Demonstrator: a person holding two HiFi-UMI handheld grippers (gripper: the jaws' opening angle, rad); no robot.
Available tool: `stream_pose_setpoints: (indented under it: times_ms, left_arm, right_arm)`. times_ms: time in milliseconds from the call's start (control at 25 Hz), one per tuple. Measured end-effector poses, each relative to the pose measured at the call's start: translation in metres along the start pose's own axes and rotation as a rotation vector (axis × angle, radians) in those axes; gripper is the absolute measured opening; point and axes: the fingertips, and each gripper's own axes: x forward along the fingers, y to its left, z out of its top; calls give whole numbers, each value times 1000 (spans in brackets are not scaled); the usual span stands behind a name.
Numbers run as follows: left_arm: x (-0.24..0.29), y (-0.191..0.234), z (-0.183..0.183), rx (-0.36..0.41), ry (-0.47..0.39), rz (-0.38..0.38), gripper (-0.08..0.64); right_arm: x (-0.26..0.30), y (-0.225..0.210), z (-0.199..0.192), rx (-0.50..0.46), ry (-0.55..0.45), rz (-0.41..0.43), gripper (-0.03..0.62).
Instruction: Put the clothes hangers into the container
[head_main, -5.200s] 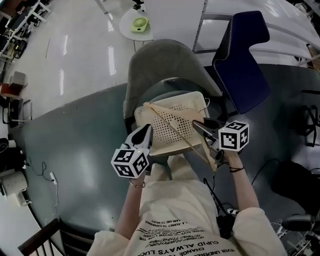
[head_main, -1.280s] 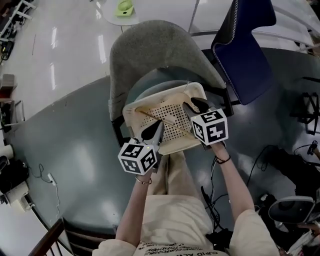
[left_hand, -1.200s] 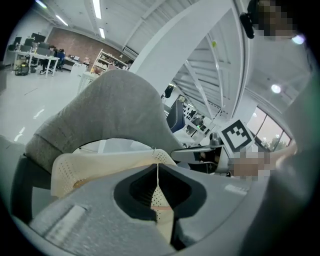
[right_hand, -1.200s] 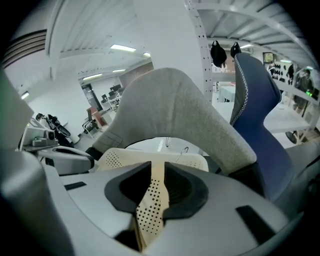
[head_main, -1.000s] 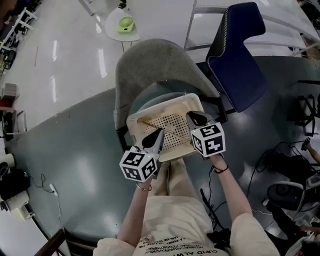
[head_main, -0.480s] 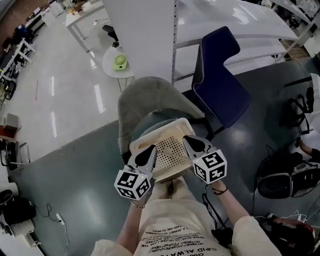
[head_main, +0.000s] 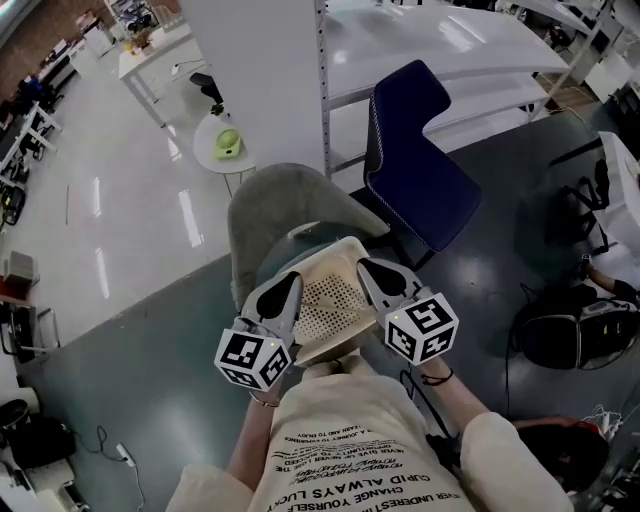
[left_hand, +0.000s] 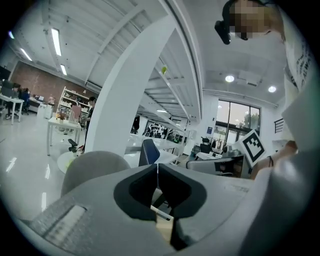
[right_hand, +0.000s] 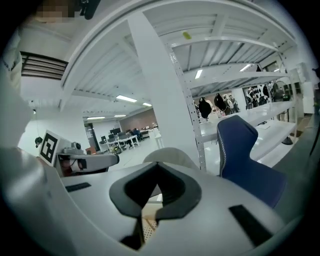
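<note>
— Spot the cream basket (head_main: 325, 298)?
— Mid-frame in the head view, on the grey chair (head_main: 280, 215). Cannot make out hangers inside.
— And the jaws?
— Left gripper (head_main: 283, 287) and right gripper (head_main: 368, 268) flank it. Legible only in the gripper views: both pressed together, clasping nothing.

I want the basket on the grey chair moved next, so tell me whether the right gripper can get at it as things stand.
Probably yes: the right gripper hangs just above the right rim of the basket with nothing between them, though its jaws are shut and would have to open first.
</note>
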Motion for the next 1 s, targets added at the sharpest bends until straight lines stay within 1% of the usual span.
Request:
stream_pose_setpoints:
  times_ms: [160,320,560,680,840,1000]
  left_arm:
    - [-4,-4,19,35,-37,-2,26]
    - [-16,-2,37,61,-76,19,26]
    - [-31,4,56,73,-115,58,26]
    - [-39,8,64,100,-132,81,26]
    - [-48,14,71,116,-149,109,26]
    - [-52,15,72,128,-154,118,26]
  right_arm:
    - [-15,1,21,12,-67,-10,5]
    - [-26,3,43,11,-129,-16,5]
    - [-42,4,67,-5,-200,-34,5]
    - [-48,3,73,-3,-229,-41,5]
    - [-54,1,77,-12,-249,-55,4]
    - [-59,0,76,-7,-255,-62,3]
